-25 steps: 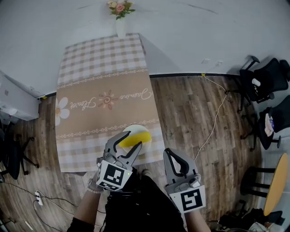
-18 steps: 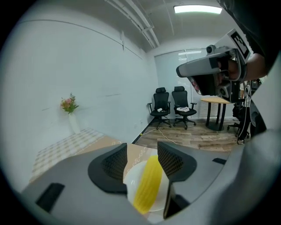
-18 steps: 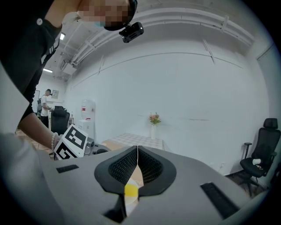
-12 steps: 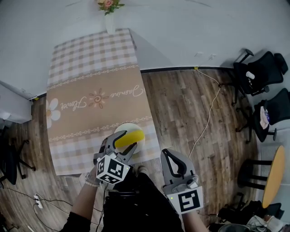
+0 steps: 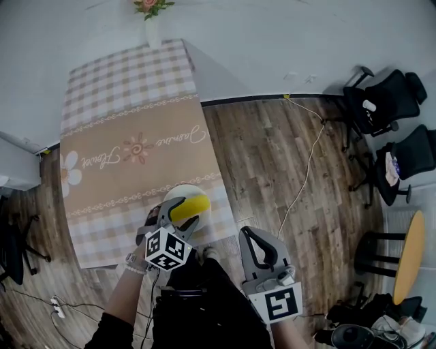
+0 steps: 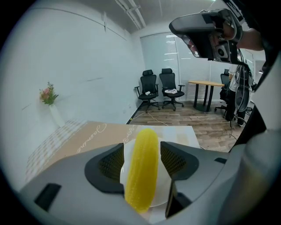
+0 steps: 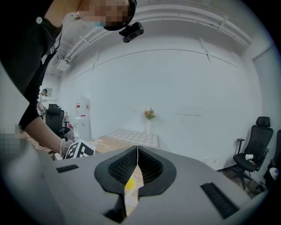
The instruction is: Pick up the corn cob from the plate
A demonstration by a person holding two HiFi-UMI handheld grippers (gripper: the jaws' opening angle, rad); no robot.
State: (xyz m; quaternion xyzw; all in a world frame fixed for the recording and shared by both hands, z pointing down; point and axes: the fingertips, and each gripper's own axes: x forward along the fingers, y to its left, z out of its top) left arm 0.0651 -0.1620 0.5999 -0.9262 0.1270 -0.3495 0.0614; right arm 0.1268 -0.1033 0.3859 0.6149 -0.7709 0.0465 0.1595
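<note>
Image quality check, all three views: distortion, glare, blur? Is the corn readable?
Head view: fisheye bows the wall line; light flat, no hard shadows on the table. Left gripper view: black vignette corners, corn cob sharp, no glare. Right gripper view: same vignette, mosaic patch at top; corn cob only a yellow sliver.

A long table under a beige and white checked tablecloth point(image 5: 129, 136) stands on a brown wooden plank floor point(image 5: 272, 163), with a white vase of pink flowers point(image 5: 150, 15) at its far end. Near the closer edge sits a round white plate point(image 5: 177, 192) bearing a yellow corn cob point(image 5: 191, 205). The grey left gripper point(image 5: 182, 211) reaches over the plate, its jaws opening with the cob between them. The grey right gripper point(image 5: 253, 236) hangs off the table over the floor, jaws together. Black office chairs point(image 5: 381, 102) stand at the right.
</note>
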